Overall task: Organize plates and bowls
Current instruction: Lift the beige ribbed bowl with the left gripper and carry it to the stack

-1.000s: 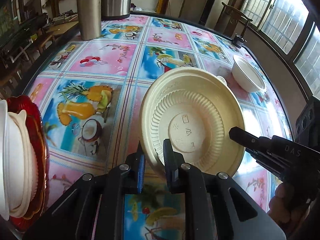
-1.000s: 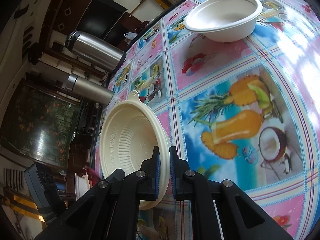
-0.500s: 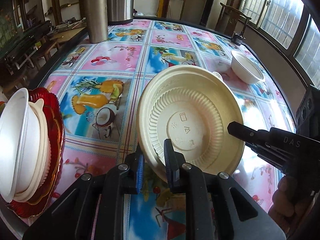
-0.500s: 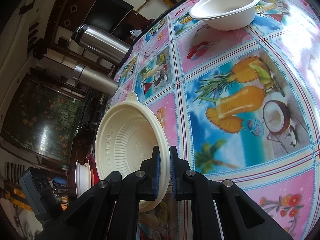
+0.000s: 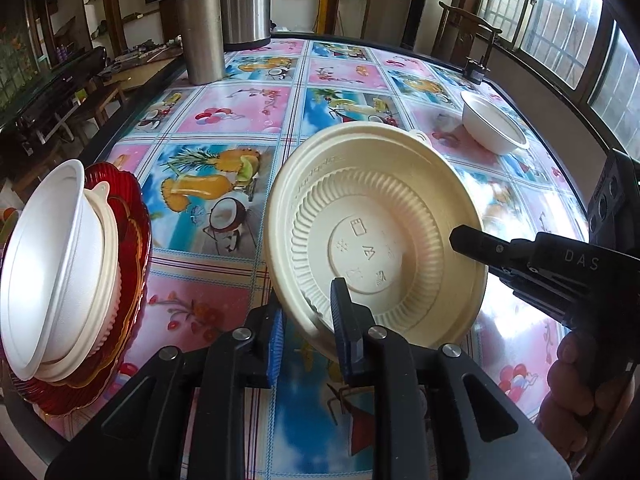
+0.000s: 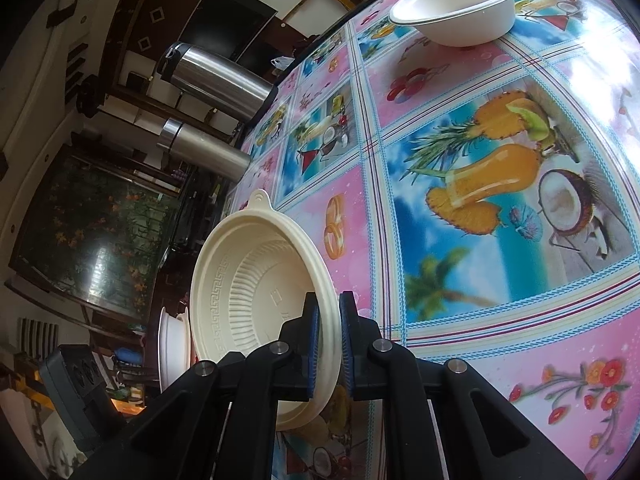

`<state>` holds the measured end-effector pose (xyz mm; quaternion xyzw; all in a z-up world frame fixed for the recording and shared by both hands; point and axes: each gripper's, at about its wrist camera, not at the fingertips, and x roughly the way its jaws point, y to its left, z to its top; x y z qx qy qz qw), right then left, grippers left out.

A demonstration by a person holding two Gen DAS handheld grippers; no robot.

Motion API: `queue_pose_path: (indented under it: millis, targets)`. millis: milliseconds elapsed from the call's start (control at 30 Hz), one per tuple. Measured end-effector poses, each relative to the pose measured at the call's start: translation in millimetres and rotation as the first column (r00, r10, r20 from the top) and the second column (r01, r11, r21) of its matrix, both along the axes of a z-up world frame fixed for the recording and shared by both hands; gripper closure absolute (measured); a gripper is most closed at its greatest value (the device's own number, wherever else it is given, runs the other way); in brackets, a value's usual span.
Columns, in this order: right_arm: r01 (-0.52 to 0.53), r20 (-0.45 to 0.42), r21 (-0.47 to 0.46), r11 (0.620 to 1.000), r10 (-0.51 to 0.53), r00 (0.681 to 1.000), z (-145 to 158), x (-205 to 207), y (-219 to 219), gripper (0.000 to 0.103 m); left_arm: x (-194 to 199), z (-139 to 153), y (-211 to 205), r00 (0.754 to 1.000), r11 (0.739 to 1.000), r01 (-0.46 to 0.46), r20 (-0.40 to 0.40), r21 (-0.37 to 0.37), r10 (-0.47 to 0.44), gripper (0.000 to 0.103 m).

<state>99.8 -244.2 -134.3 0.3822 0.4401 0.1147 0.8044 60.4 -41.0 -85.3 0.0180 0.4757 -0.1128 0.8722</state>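
Cream plastic bowl [image 5: 376,236] held tilted above table [image 5: 248,108] — both grippers: left [image 5: 308,322] and right [image 6: 328,350] fingers pinch its rim. Light, thin, probably flexes — grip rim only. Stack [image 5: 60,264] sits left.

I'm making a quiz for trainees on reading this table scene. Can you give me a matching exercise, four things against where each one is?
Things:
1. cream plate
2. white bowl
3. red plate
4. steel flask

Places:
A. at the bottom of the stack on the left
B. alone near the table's right edge
C. upright at the far left of the table
D. tilted, pinched at its rim by both grippers

Pairs: 1-D, 2-B, 3-A, 4-C
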Motion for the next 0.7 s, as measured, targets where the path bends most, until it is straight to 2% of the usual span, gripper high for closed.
queue_pose_path:
  millis: [333,600,700]
  targets:
    - [-0.045,0.024,-0.016,0.999,0.046,0.999,0.4,0.4,10.7,0.092,-7.4,-0.5,10.9,1.000,1.000,-0.003,-0.006,0.011,0.003,0.081]
    - [-0.107,0.020,-0.063,0.992,0.108,0.994,-1.7,1.4,30.3,0.092,-17.5,-3.7,23.4,1.000,0.999,-0.008,-0.002,0.035,0.008,0.081]
    - [-0.132,0.018,-0.077,0.988,0.134,0.991,-3.5,-0.8,39.6,0.092,-21.2,-6.2,30.0,1.000,1.000,-0.007,-0.013,0.020,0.007,0.081]
